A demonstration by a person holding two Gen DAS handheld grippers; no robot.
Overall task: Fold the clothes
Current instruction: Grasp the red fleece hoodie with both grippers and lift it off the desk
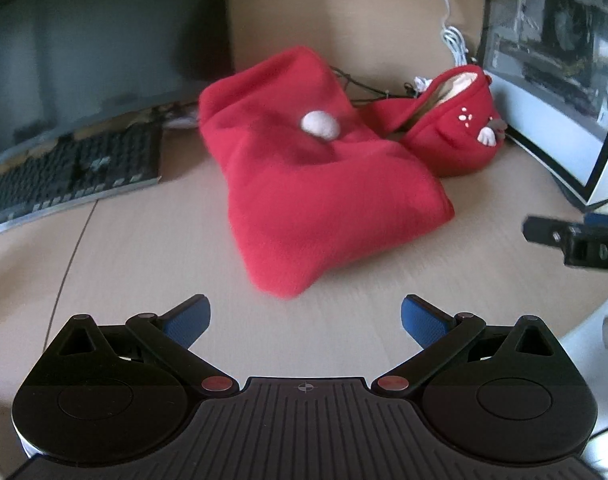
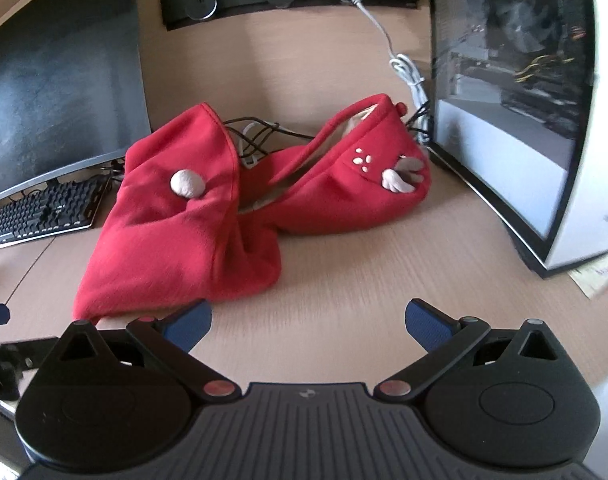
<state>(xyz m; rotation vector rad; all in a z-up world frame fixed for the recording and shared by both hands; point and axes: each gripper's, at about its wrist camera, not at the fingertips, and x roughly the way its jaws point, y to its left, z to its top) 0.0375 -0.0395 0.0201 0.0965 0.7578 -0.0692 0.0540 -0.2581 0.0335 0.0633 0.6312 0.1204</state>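
Both my left tool (image 1: 305,316) and right tool (image 2: 307,318) hover spread, empty, before the rumpled red garment (image 1: 304,184); next I judge a hem grasp.

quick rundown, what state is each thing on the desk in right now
left hand-held gripper: open, holding nothing, above bare desk
right hand-held gripper: open, holding nothing
red garment: bunched in a heap on the desk, not flat
hood: gaping open, cream lining showing
monitor: screen dark
white cable: plugged into the wall strip, rest coiled beside the PC case
keyboard: lying flat, untouched
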